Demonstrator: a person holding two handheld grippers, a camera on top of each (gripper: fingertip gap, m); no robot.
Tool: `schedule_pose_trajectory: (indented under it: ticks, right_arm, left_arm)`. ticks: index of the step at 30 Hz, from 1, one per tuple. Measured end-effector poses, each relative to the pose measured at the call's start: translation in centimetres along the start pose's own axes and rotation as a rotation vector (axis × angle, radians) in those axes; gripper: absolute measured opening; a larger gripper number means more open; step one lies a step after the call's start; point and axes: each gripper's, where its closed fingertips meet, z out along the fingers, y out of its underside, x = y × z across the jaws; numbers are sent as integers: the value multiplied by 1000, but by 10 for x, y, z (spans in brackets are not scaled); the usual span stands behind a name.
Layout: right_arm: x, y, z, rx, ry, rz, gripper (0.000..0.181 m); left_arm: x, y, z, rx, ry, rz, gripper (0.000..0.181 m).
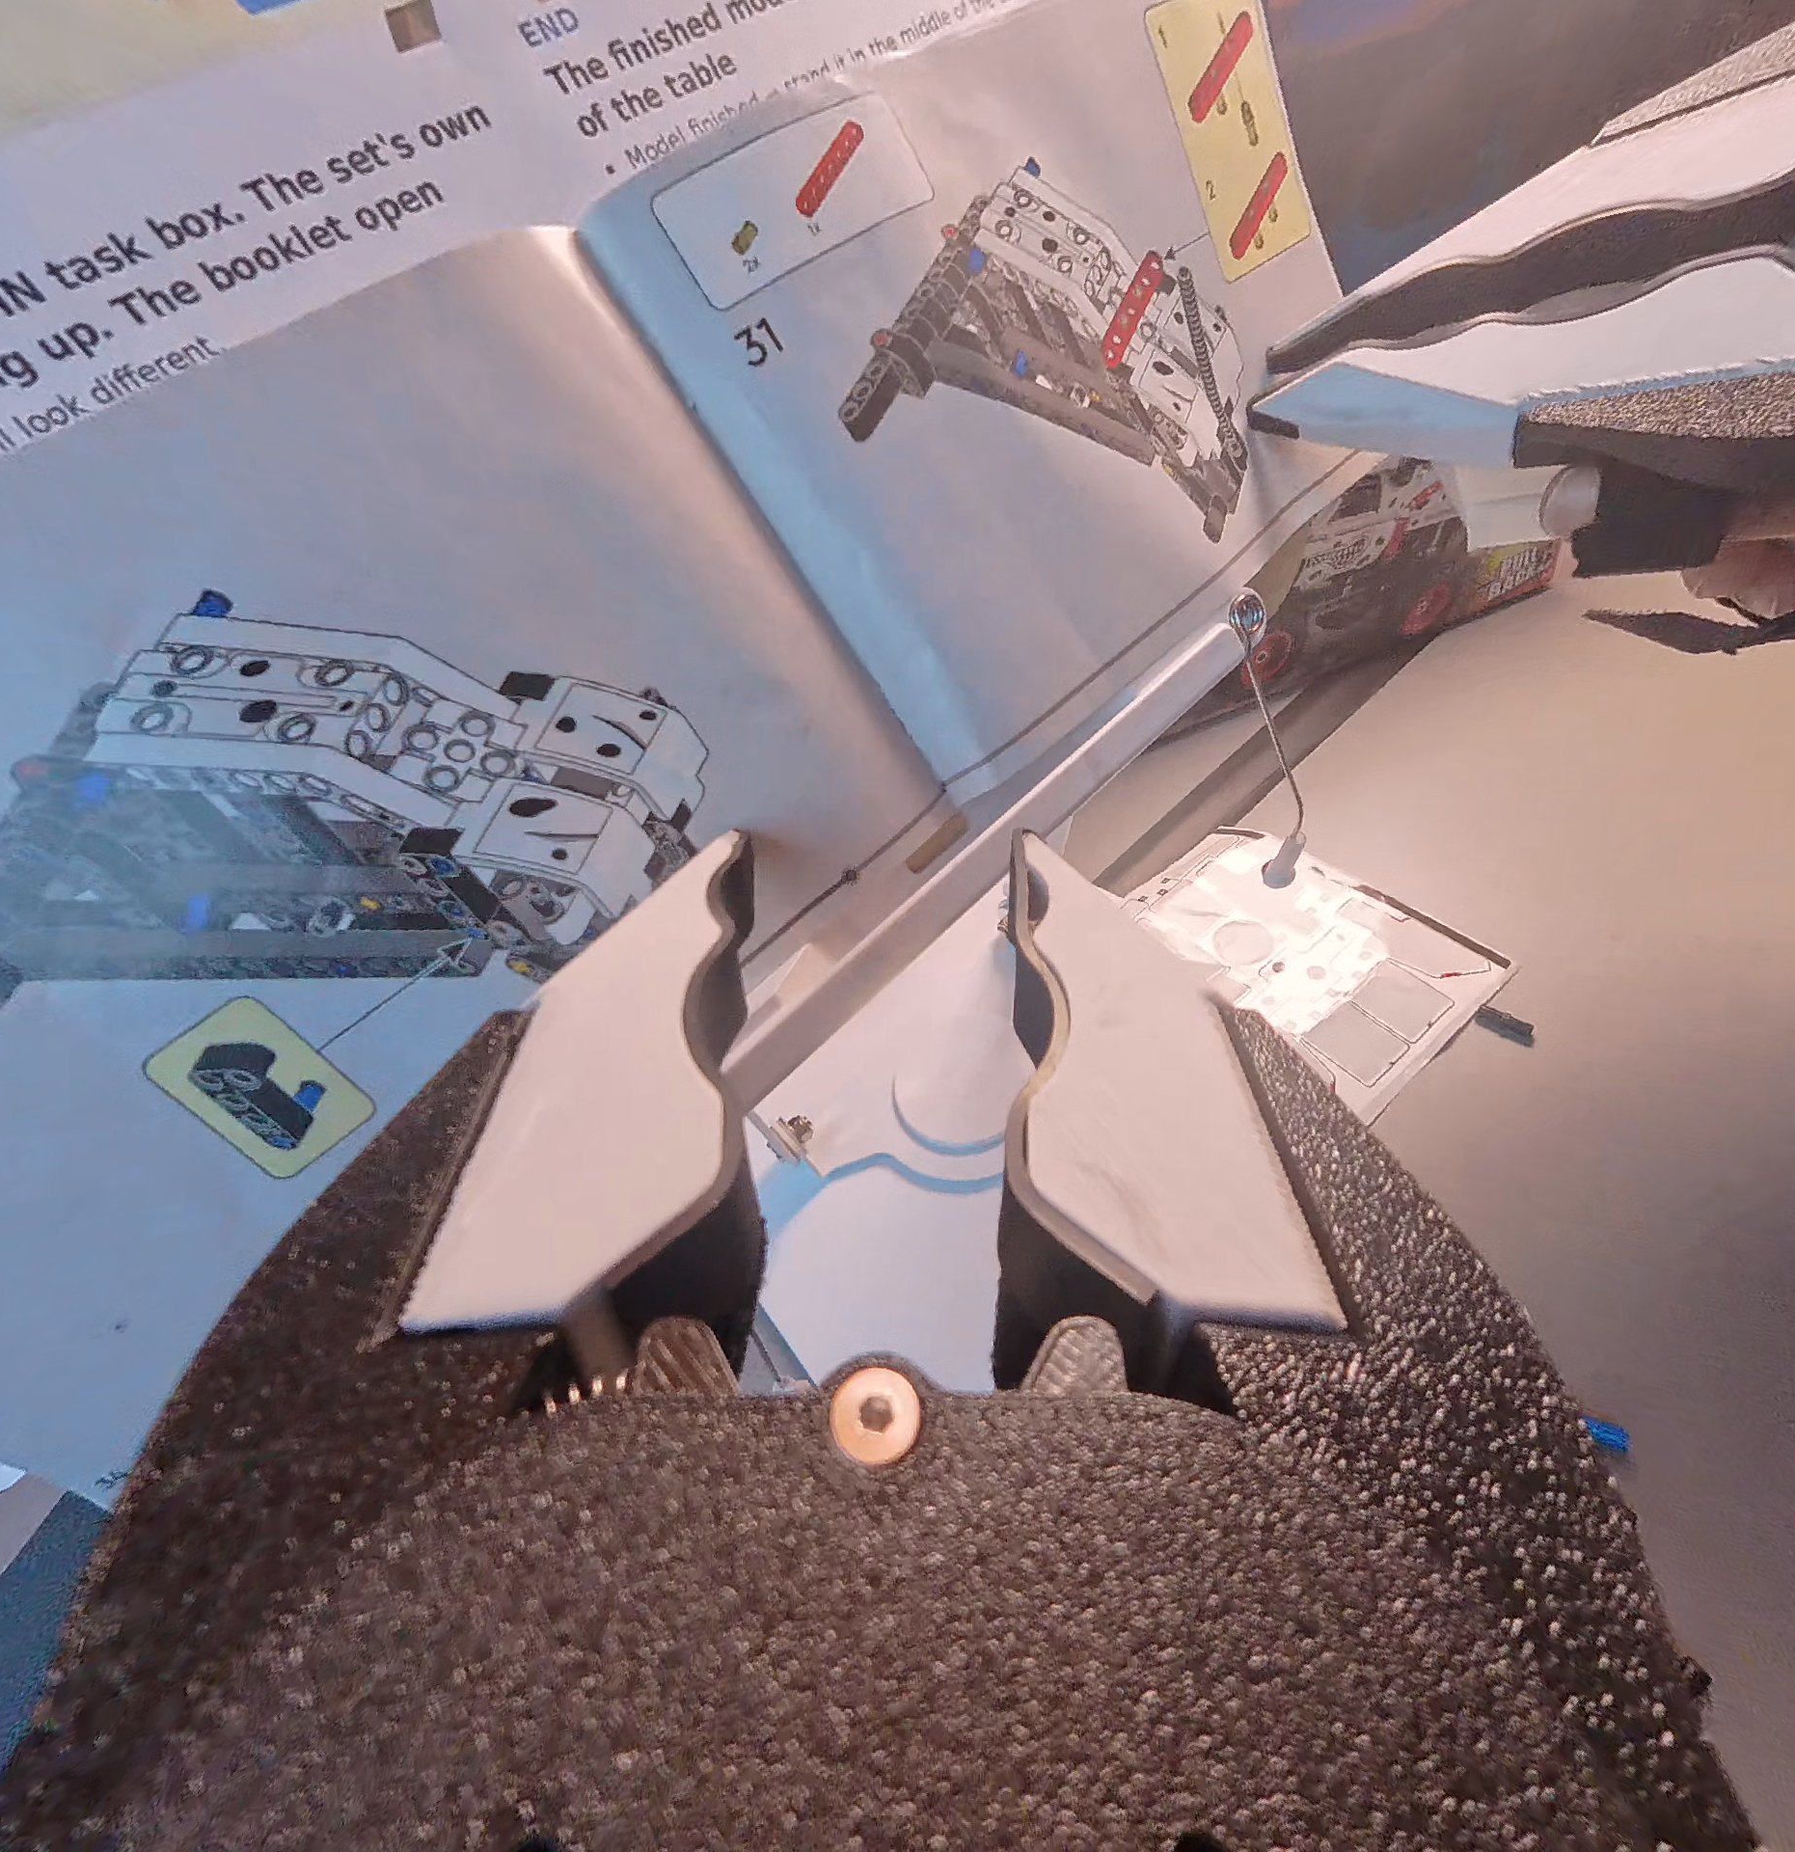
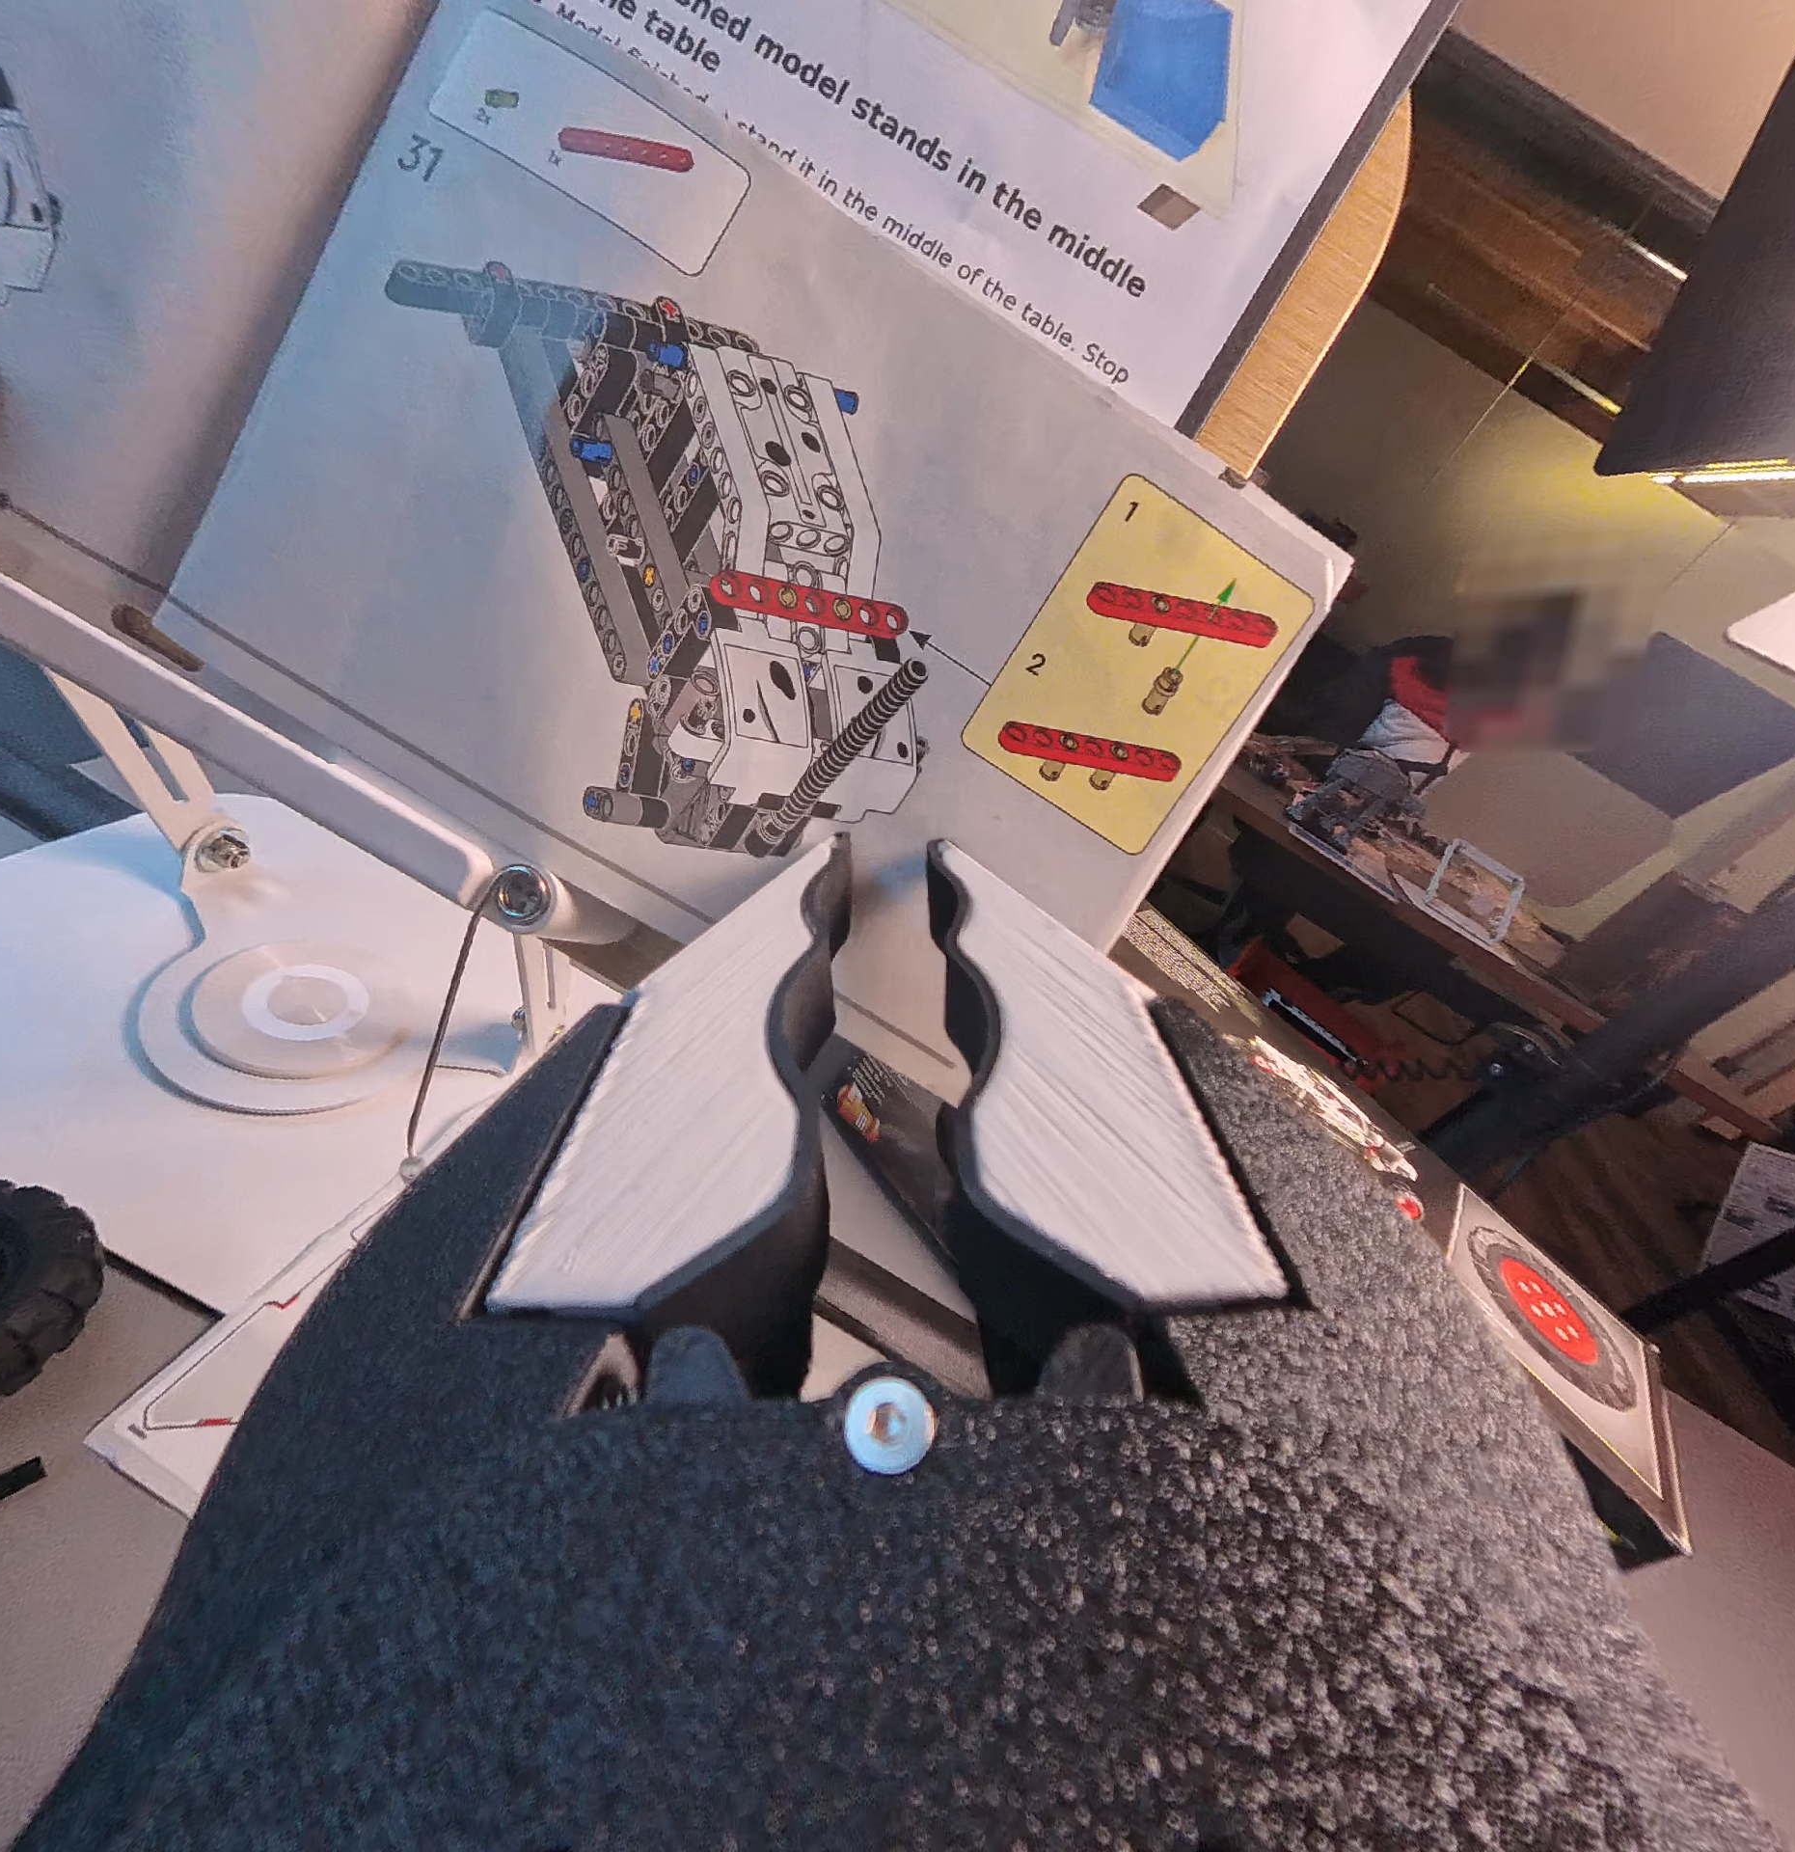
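Nearest in the left wrist view, the left gripper [image 1: 878, 872] has its jaws spread wide and nothing between them. Its tips hover just short of the white metal ledge [image 1: 973, 862] of a book stand, and through the gap the stand's white base [image 1: 873, 1203] shows below. To the right of the tips a thin wire page holder [image 1: 1274, 742] rises from the ledge end, and past it a flat sticker sheet [image 1: 1304, 952] lies on the grey table [image 1: 1574, 1203], with a small black pin [image 1: 1502, 1024] just beside its far right edge.

Behind the ledge an open instruction booklet [image 1: 472, 521] leans on the stand, both pages showing drawings of a brick model. A printed sheet [image 1: 272, 230] with large text stands behind the booklet.

In the right wrist view, the right gripper [image 2: 888, 852] has its jaws parted only a little, gripping nothing. Its tips sit close to the lower right corner of the booklet's right-hand page [image 2: 673, 501]; whether they touch the paper cannot be told. A dark product box [image 2: 1554, 1333] lies on the table under and right of the fingers. At the near left edge a black rubber tyre [image 2: 21, 1283] rests on the table beside the stand's base. Farther right, beyond the table, a wooden bench [image 2: 1474, 902] carries small models, out of focus.

In the left wrist view this same gripper reaches in from the upper right toward the page edge.
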Motion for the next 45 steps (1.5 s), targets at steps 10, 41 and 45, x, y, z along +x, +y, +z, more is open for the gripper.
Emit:
schedule_pose_trajectory:
  ticks: [10, 41, 45]
  right_arm:
    - [9, -21, -71, 55, -76, 157, 27]
    - [-210, 53, -267, -427, -1281, -412, 56]
    - [-213, 51, -276, -410, -1282, -375, 55]
  left_arm:
    - [19, -6, -29, 58, 84, -36, 59]
    - [268, 74, -153, -198, 987, 32, 47]
    - [273, 76, -163, -231, 1025, 17, 47]
